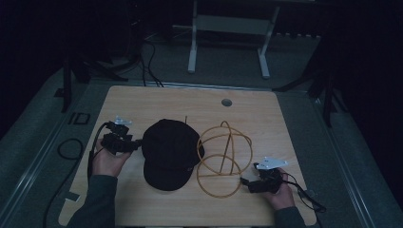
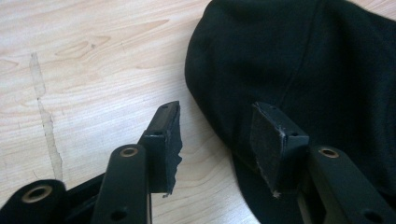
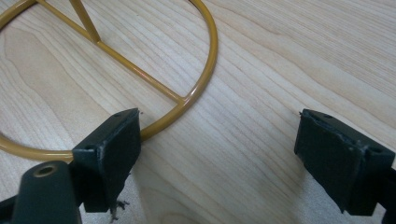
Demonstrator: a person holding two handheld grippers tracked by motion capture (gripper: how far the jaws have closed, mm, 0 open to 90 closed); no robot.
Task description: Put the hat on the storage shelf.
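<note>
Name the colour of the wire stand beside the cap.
The wire stand is golden yellow, clearest in the right gripper view.

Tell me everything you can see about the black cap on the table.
The cap is plain black, cloth by its look, with a rounded crown and a short brim toward the person. It lies crown up mid-table, between the left gripper and a yellow wire stand. In the left gripper view, open jaws straddle its edge, not clearly pressing.

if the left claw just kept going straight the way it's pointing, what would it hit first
Most likely the black cap: the left claw stands open at its edge, one pad already over the fabric. How high above is unclear.
</note>
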